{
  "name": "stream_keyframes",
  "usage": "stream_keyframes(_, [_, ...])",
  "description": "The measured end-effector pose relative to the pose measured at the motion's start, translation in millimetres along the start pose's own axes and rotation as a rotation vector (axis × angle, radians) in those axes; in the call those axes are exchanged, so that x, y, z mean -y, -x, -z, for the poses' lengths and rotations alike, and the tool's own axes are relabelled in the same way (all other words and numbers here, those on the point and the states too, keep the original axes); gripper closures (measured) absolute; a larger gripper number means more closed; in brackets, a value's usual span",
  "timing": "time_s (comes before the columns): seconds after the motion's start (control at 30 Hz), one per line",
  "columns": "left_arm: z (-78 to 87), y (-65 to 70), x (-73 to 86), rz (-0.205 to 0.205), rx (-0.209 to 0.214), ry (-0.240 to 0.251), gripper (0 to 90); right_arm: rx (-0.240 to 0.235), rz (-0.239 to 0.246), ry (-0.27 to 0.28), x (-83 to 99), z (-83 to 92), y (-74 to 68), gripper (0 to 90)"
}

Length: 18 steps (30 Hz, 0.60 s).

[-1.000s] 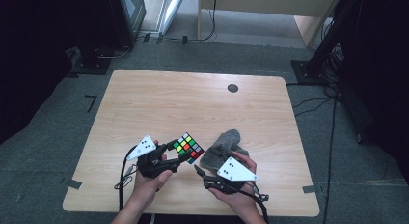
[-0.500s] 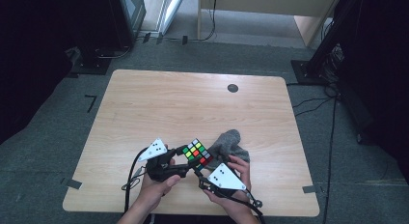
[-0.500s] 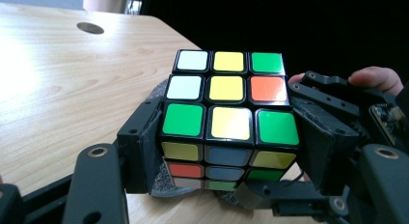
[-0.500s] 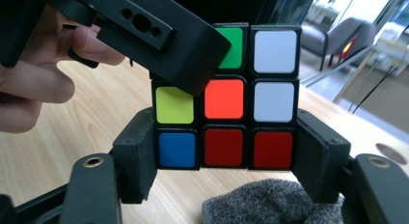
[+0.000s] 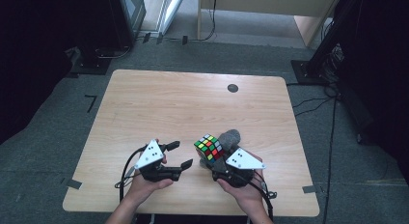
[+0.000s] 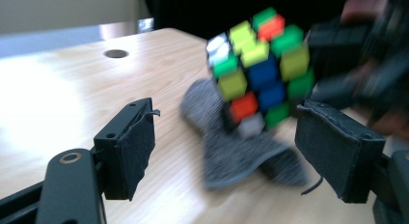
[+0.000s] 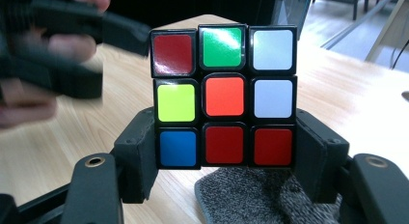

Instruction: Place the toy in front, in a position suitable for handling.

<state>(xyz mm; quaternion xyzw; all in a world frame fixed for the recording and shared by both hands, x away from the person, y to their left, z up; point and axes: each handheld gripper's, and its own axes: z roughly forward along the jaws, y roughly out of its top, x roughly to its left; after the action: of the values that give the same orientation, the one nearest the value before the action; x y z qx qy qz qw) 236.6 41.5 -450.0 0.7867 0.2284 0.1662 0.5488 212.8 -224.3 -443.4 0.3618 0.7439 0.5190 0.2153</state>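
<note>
A scrambled Rubik's cube (image 5: pixel 208 147) is raised just above the near part of the wooden table (image 5: pixel 183 103). My right gripper (image 5: pixel 211 160) is shut on it; in the right gripper view its pads (image 7: pixel 140 156) press the cube (image 7: pixel 224 96) at the bottom row. A grey cloth (image 5: pixel 230 138) lies under and behind the cube. My left gripper (image 5: pixel 182 153) stands a short way left of the cube. Its jaws have just been opening, and nothing is between them. In the left gripper view the cube (image 6: pixel 255 74) is blurred above the cloth (image 6: pixel 236 156), beyond the open gripper (image 6: pixel 224 137).
A dark round hole (image 5: pixel 233 88) sits in the table's far right part. The wide far half of the table (image 5: pixel 159 93) is bare wood. Cables trail from both grippers over the near edge. Black stands and cables are on the floor around the table.
My left gripper has let go of the cube and its jaws now stand apart. My right gripper has carried the cube a little to the right, away from the left one.
</note>
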Motion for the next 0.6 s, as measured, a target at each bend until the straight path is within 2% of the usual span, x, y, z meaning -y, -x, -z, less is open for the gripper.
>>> stream_keyframes(0.03, [-1.6,4.5,0.5,-0.041,-0.013,-0.005,22.8,-0.015,-0.020,-0.008,-1.6,0.9,2.1,34.8])
stream_keyframes(0.1, [-5.0,12.4,1.6,-0.098,-0.024,-0.016,22.9,-0.045,-0.054,-0.023,-4.2,2.1,3.2,34.8])
stream_keyframes(0.13, [-5.0,12.4,1.6,-0.098,-0.024,-0.016,22.9,-0.045,-0.054,-0.023,-4.2,2.1,3.2,34.8])
stream_keyframes(0.17, [-8.6,19.0,3.2,-0.153,-0.043,-0.031,22.7,-0.070,-0.088,-0.043,-5.9,1.6,2.1,34.8])
stream_keyframes(0.23, [-11.2,24.2,4.8,-0.203,-0.064,-0.042,21.9,-0.097,-0.115,-0.064,-6.7,0.3,0.5,34.7])
stream_keyframes(0.37, [-13.1,31.5,6.1,-0.273,-0.103,-0.044,21.0,-0.123,-0.152,-0.102,-8.1,-2.1,-4.6,34.7])
stream_keyframes(0.4, [-13.1,31.5,6.1,-0.273,-0.103,-0.044,20.8,-0.123,-0.152,-0.102,-8.1,-2.1,-4.6,34.7])
stream_keyframes(0.43, [-13.6,34.4,6.5,-0.306,-0.119,-0.044,20.5,-0.132,-0.164,-0.122,-8.4,-3.5,-7.4,34.7])
stream_keyframes(0.47, [-13.9,35.9,6.8,-0.320,-0.126,-0.044,20.4,-0.136,-0.169,-0.130,-8.3,-4.1,-8.5,34.7])
stream_keyframes(0.5, [-13.9,35.9,6.8,-0.320,-0.126,-0.044,20.4,-0.143,-0.169,-0.138,-8.1,-5.4,-9.9,34.7])
stream_keyframes(0.53, [-15.1,39.0,7.4,-0.348,-0.135,-0.043,20.3,-0.150,-0.170,-0.148,-7.8,-6.6,-11.6,34.7])
stream_keyframes(0.6, [-16.3,42.1,8.3,-0.375,-0.134,-0.047,21.3,-0.162,-0.173,-0.166,-7.3,-9.0,-15.3,34.7])
